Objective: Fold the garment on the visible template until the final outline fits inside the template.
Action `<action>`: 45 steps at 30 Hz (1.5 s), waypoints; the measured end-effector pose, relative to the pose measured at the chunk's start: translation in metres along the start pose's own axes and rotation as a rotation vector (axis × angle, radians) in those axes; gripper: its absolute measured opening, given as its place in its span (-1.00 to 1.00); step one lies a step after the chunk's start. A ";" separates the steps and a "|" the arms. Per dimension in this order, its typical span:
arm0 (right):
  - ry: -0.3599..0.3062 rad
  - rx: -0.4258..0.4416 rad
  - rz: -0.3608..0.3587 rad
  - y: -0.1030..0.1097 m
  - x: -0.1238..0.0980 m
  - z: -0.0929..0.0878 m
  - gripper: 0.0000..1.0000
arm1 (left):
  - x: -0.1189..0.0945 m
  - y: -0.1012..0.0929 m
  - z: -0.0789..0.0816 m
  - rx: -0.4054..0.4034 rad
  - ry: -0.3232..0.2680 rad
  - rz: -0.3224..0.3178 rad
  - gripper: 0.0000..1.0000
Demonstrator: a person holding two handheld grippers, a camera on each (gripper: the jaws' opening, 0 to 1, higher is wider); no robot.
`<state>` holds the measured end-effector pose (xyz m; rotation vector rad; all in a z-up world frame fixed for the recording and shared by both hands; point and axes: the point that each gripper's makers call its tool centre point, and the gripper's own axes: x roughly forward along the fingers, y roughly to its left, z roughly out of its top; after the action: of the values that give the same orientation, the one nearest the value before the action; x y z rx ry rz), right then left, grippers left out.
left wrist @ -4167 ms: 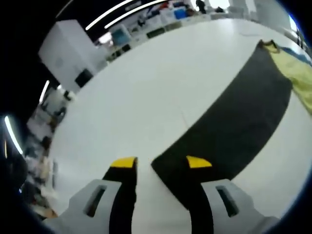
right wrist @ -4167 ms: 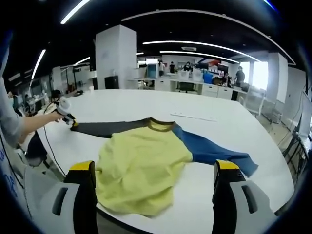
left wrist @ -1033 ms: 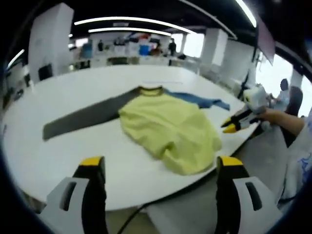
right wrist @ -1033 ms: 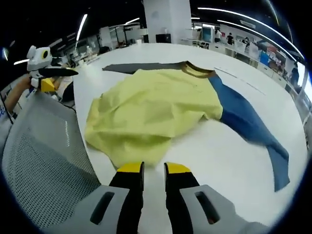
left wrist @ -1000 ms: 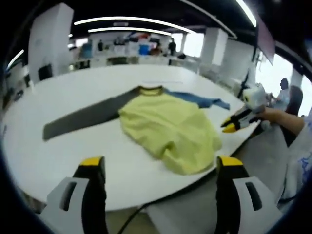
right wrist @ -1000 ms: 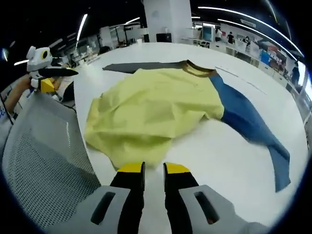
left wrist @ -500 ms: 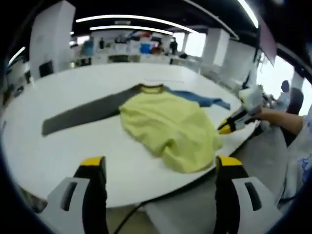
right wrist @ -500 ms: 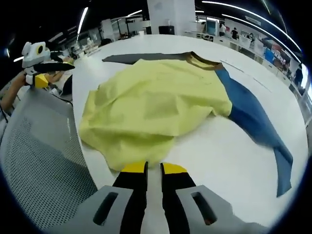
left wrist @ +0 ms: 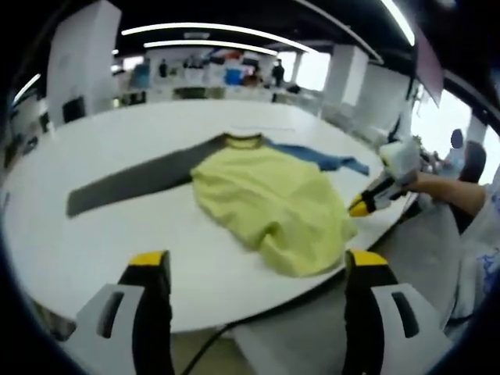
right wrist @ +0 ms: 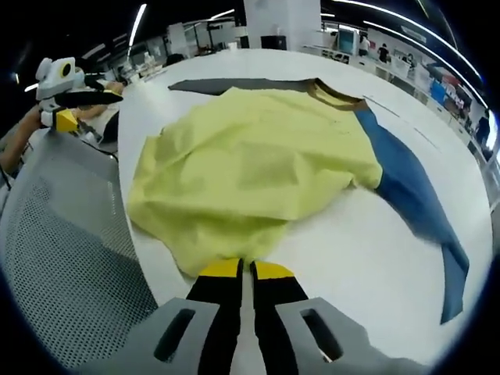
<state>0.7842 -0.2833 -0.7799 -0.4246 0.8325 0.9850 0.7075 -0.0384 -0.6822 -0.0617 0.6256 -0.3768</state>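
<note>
A long-sleeved garment lies flat on the white round table (left wrist: 101, 250): yellow body (left wrist: 269, 199), grey sleeve (left wrist: 129, 183), blue sleeve (left wrist: 320, 156). My left gripper (left wrist: 258, 262) is open, its jaws wide apart, and hangs off the table's near edge, well short of the cloth. In the right gripper view the yellow body (right wrist: 258, 164) spreads ahead, with the blue sleeve (right wrist: 414, 195) at right and the grey sleeve (right wrist: 226, 83) far back. My right gripper (right wrist: 246, 271) has its jaws almost together, pinched at the yellow hem's near edge. The left gripper view shows that right gripper (left wrist: 366, 205) at the hem's right side.
A grey mesh chair back (right wrist: 70, 258) stands left of the right gripper by the table edge. A hand holds the left gripper (right wrist: 66, 94) beyond it. A person's arm (left wrist: 461, 199) reaches in from the right. Desks and pillars stand far behind.
My right gripper has moved forward onto the yellow hem and its jaws have drawn closer together. The left gripper has stayed open and nearly still.
</note>
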 end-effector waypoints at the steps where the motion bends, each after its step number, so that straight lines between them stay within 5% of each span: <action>1: 0.002 -0.002 -0.001 0.000 -0.001 0.000 -0.94 | 0.000 0.000 0.000 -0.001 -0.001 0.000 0.76; 8: -0.034 0.000 -0.025 0.000 -0.019 0.010 -0.96 | 0.000 -0.001 -0.001 0.007 0.011 -0.007 0.67; 17: -0.177 -0.010 -0.104 -0.010 -0.067 0.049 -0.97 | 0.004 -0.006 -0.002 0.051 0.039 -0.034 0.55; 24: -0.254 -0.046 -0.140 -0.009 -0.096 0.079 -0.97 | 0.012 -0.016 0.002 0.135 0.078 -0.083 0.15; 29: -0.344 -0.055 -0.166 -0.009 -0.112 0.103 -0.97 | 0.025 -0.030 0.003 0.168 0.109 -0.154 -0.17; 37: -0.471 -0.076 -0.192 -0.012 -0.141 0.153 -0.98 | 0.050 -0.048 -0.001 0.253 0.169 -0.216 -0.25; 45: -0.523 -0.100 -0.227 -0.022 -0.149 0.181 -0.98 | 0.073 -0.061 -0.004 0.319 0.222 -0.265 -0.33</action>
<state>0.8362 -0.2582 -0.5515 -0.3168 0.2570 0.8714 0.7402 -0.1216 -0.7158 0.2071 0.7716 -0.7433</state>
